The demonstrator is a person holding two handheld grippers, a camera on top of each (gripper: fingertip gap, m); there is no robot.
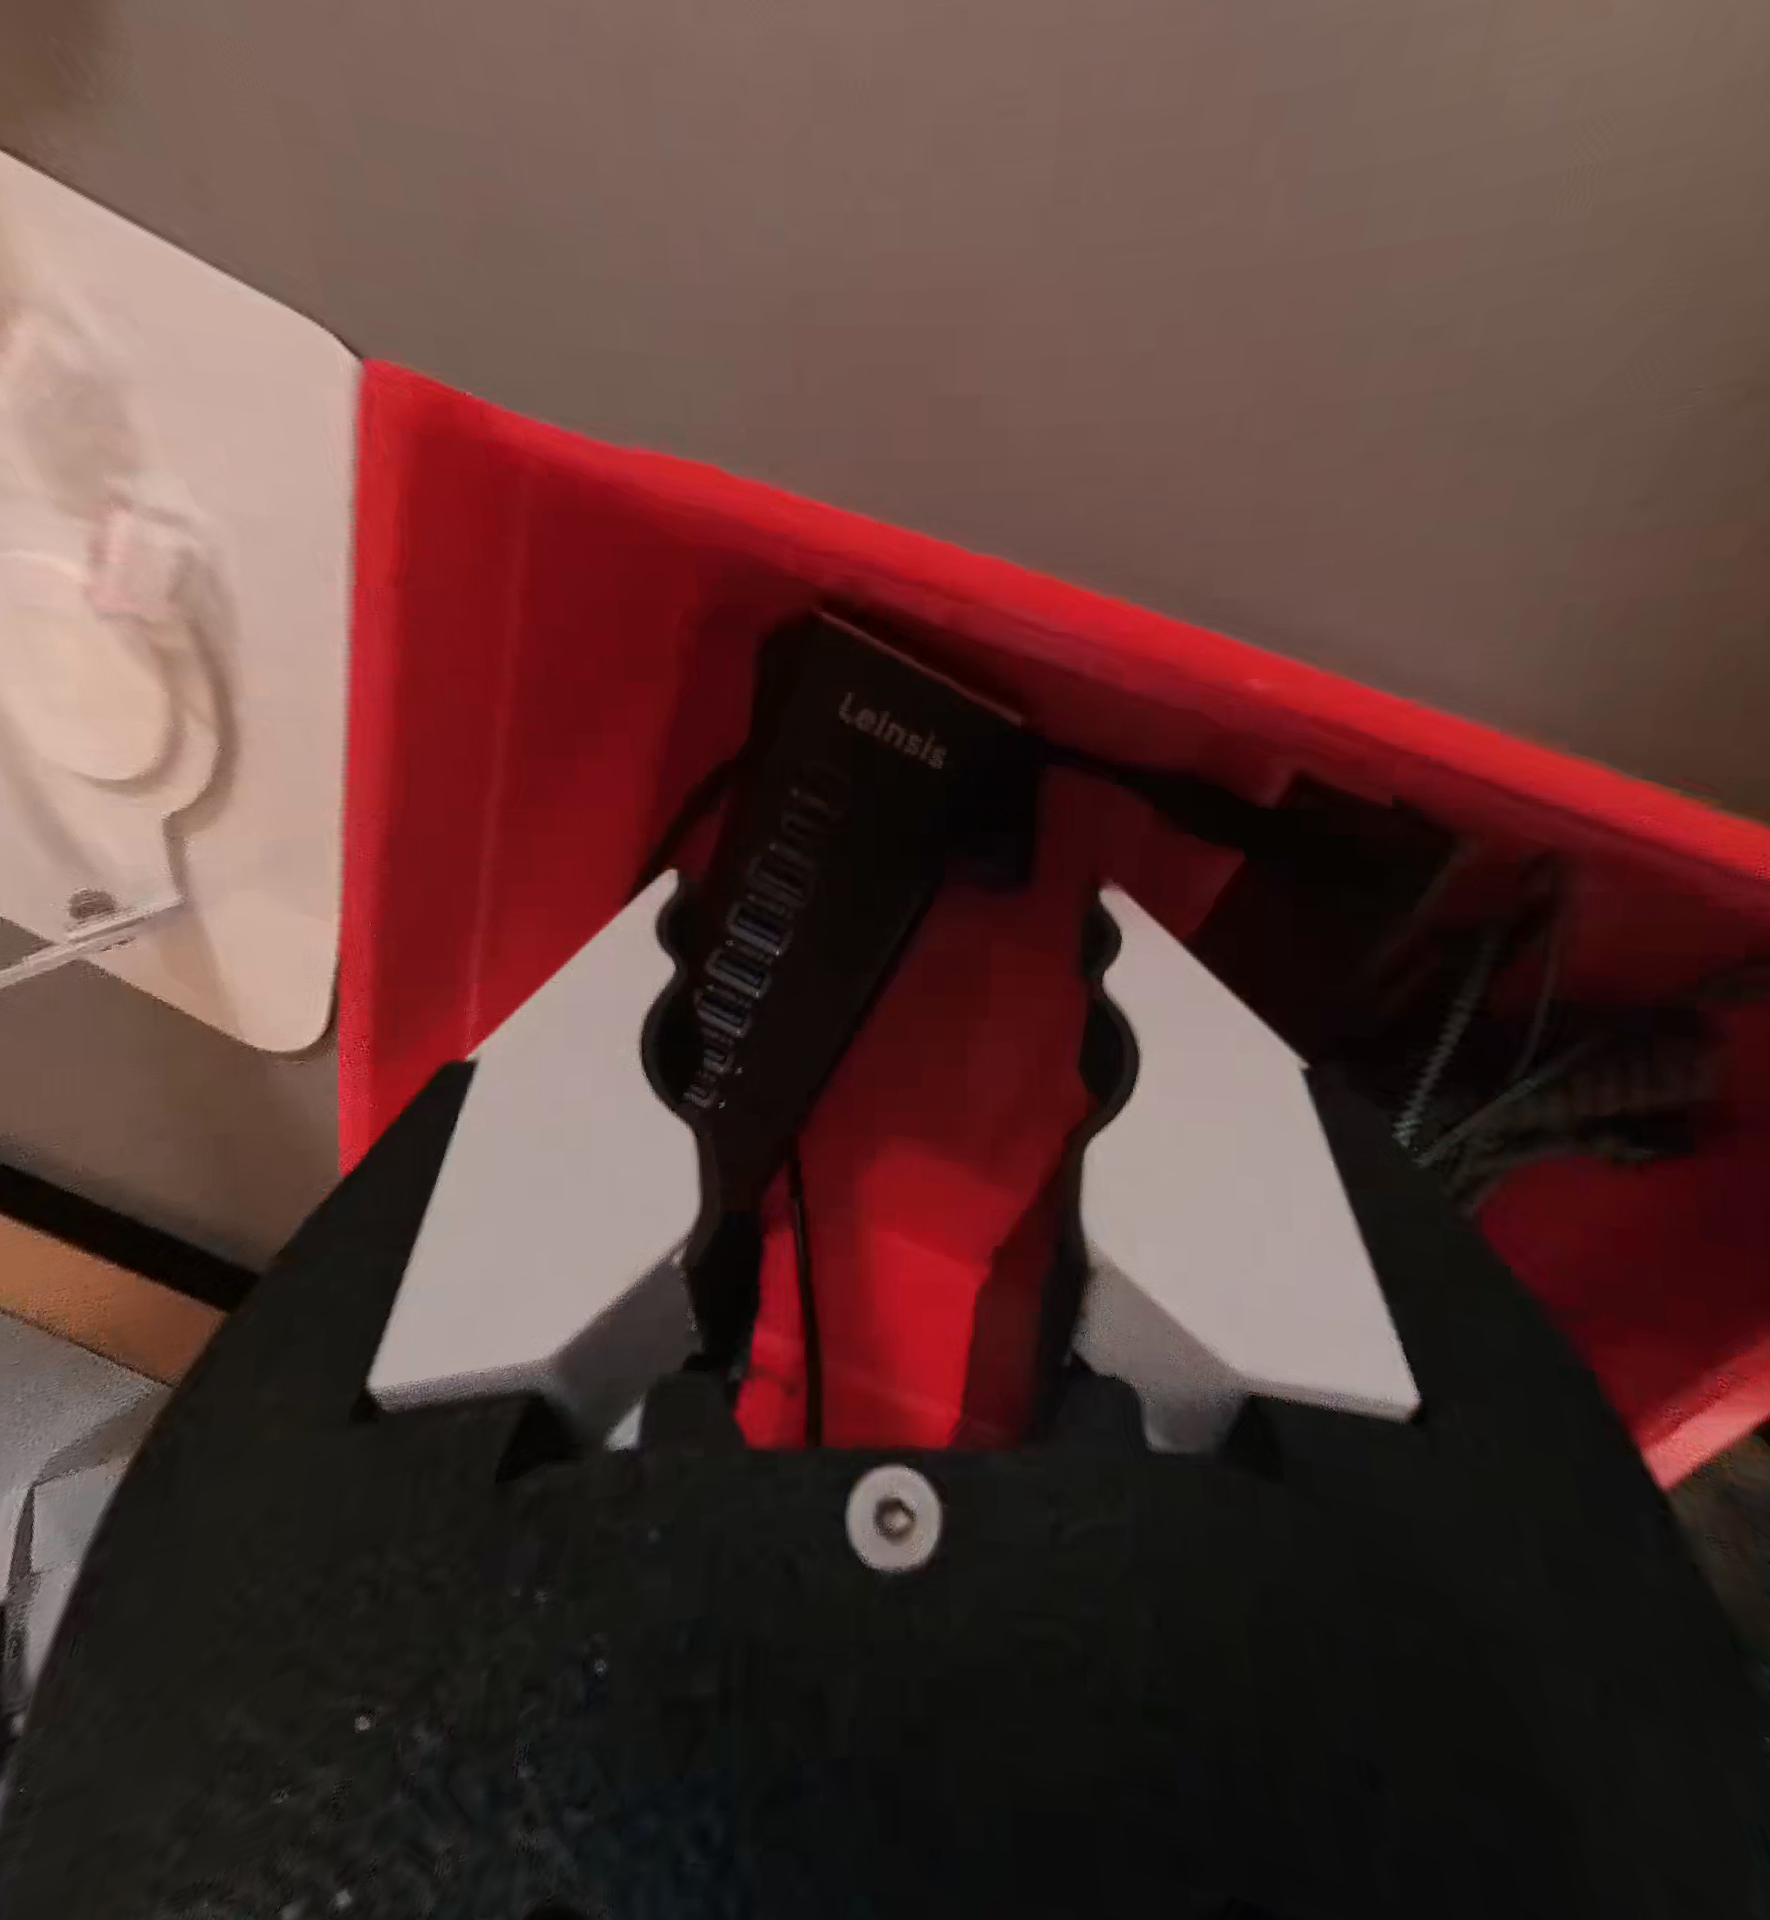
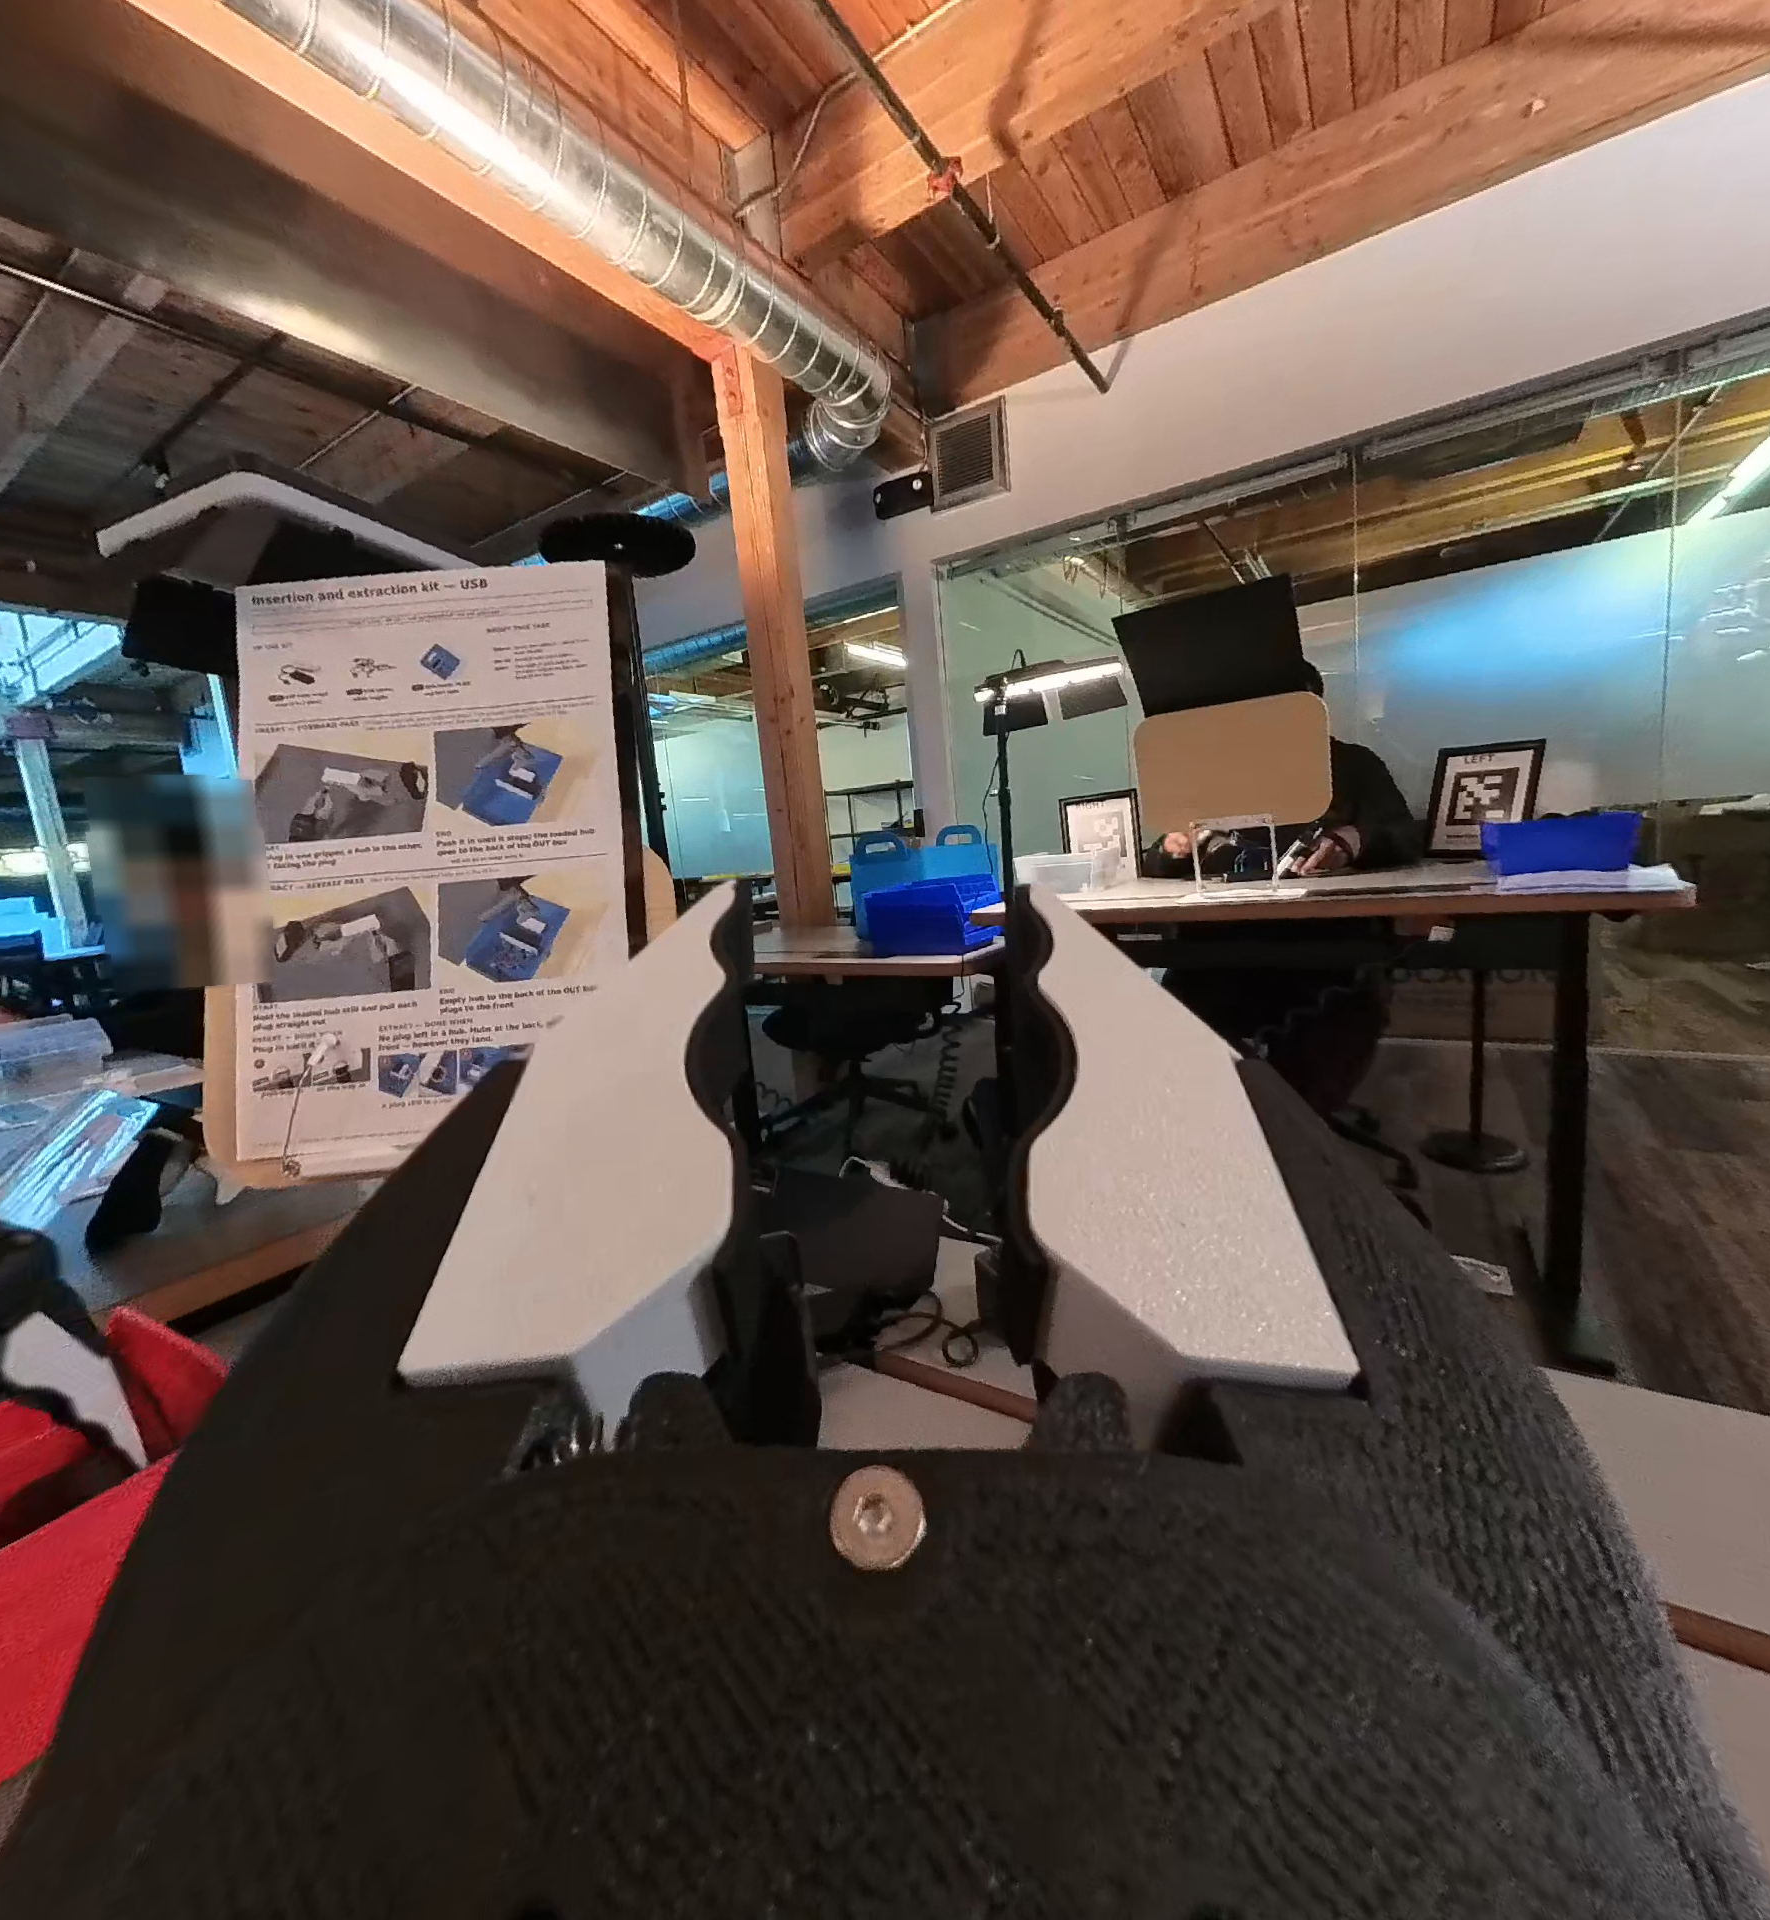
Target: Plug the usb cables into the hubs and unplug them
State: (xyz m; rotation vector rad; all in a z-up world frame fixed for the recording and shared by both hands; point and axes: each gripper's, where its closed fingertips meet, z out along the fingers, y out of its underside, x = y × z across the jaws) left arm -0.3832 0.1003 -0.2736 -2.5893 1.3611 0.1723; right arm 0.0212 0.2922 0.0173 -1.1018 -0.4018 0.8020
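In the left wrist view my left gripper (image 1: 889, 888) is open and reaches down into a red bin (image 1: 507, 727). A black USB hub (image 1: 839, 831) with a row of ports lies slanted in the bin, its lower end close to the left finger (image 1: 590, 1049); I cannot tell whether they touch. Dark braided cables (image 1: 1546, 1070) are piled at the bin's right side, next to another black item (image 1: 1328, 862). In the right wrist view my right gripper (image 2: 881, 894) is open, empty, and points up into the room. The red bin's corner (image 2: 19, 1621) shows at the lower left.
A white instruction sheet stands left of the bin (image 1: 112, 623) and also shows upright in the right wrist view (image 2: 424, 852). Farther off, a person sits at a desk (image 2: 1380, 902) with blue bins (image 2: 928, 904). A wooden post (image 2: 772, 675) stands behind. The gap from one gripper's tips to the other's is roughly 55 centimeters.
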